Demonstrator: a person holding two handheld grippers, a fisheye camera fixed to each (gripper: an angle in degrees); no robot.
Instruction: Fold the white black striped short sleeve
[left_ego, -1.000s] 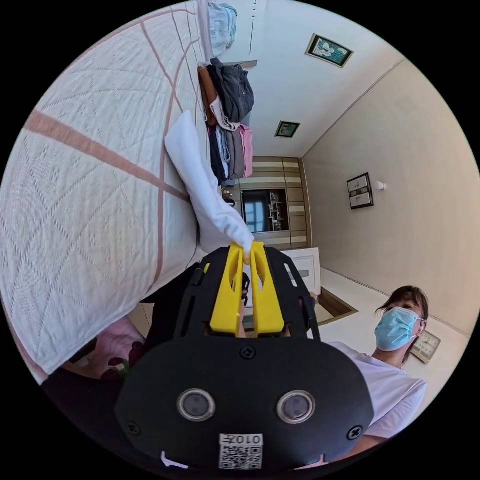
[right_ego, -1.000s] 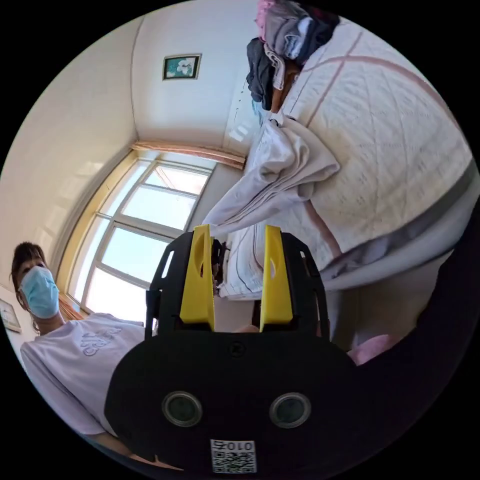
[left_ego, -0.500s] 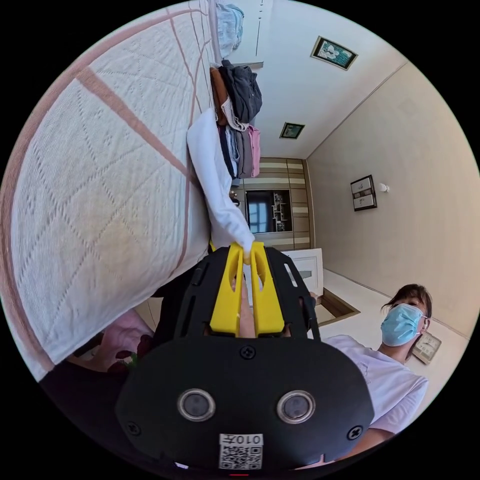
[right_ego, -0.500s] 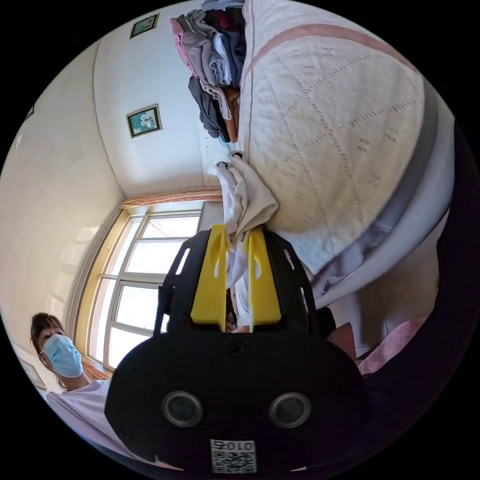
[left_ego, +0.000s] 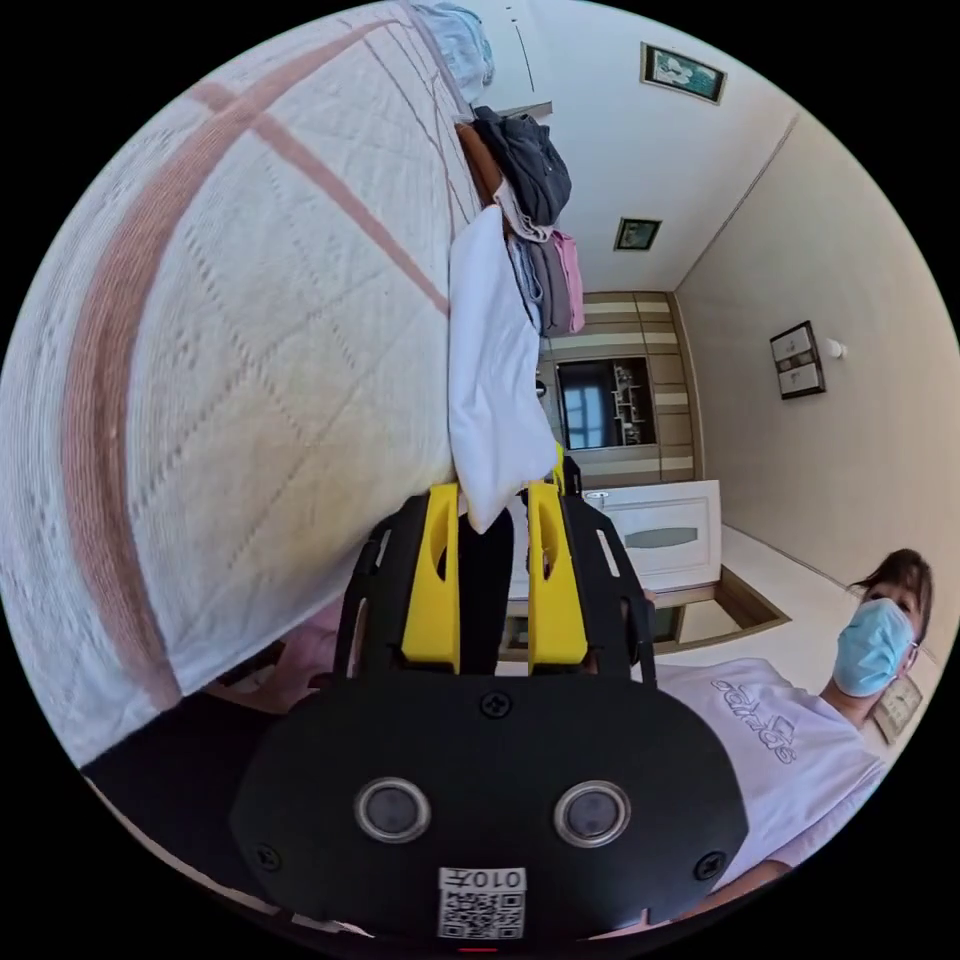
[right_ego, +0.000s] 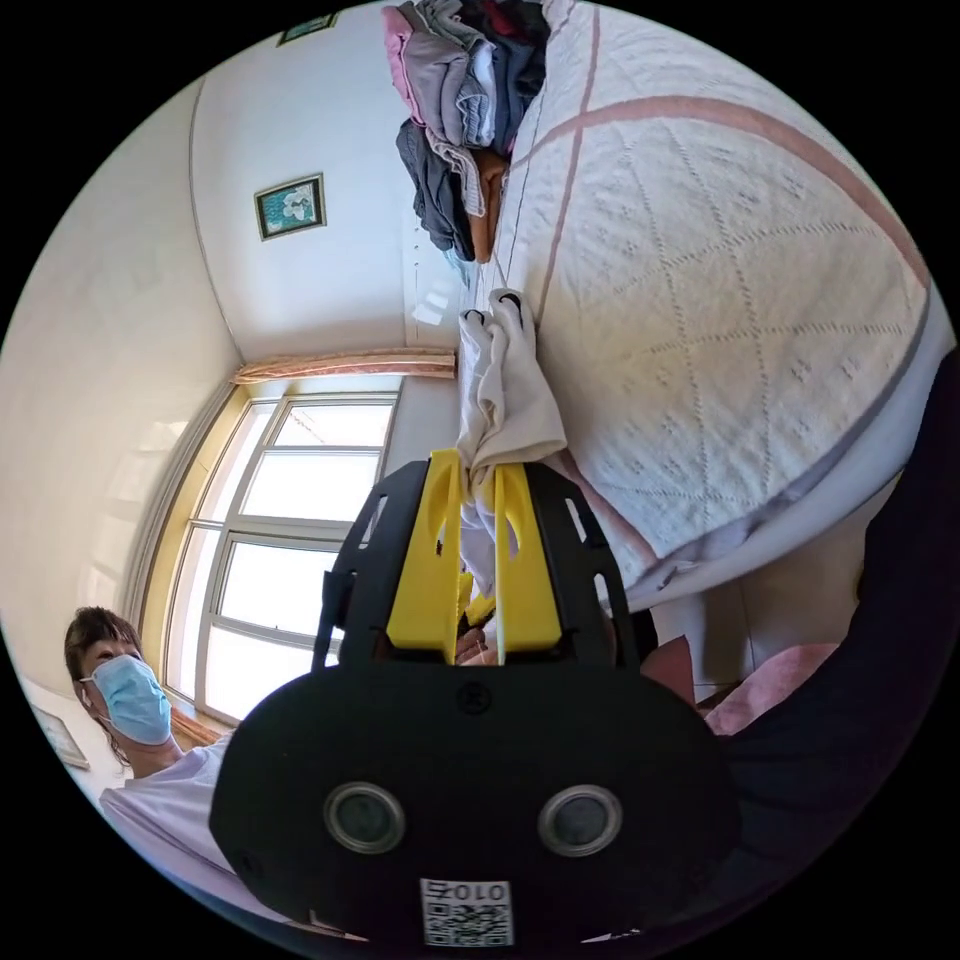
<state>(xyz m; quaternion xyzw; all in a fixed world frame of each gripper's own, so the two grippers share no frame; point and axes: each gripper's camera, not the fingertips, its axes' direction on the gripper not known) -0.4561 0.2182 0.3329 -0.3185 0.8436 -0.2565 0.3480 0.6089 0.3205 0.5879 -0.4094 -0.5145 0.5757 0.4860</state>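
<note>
Here the left hand-held gripper (left_ego: 493, 497) has its jaws apart, a corner of the white garment (left_ego: 492, 380) hanging between them without being pinched. The right hand-held gripper (right_ego: 477, 478) is clamped on bunched cloth of that garment, which lies on the bed (right_ego: 720, 300) at its edge — a clothes pile (right_ego: 465, 110) at twelve o'clock. The person's shirt (left_ego: 775, 720) bears lettering — unreadable.
</note>
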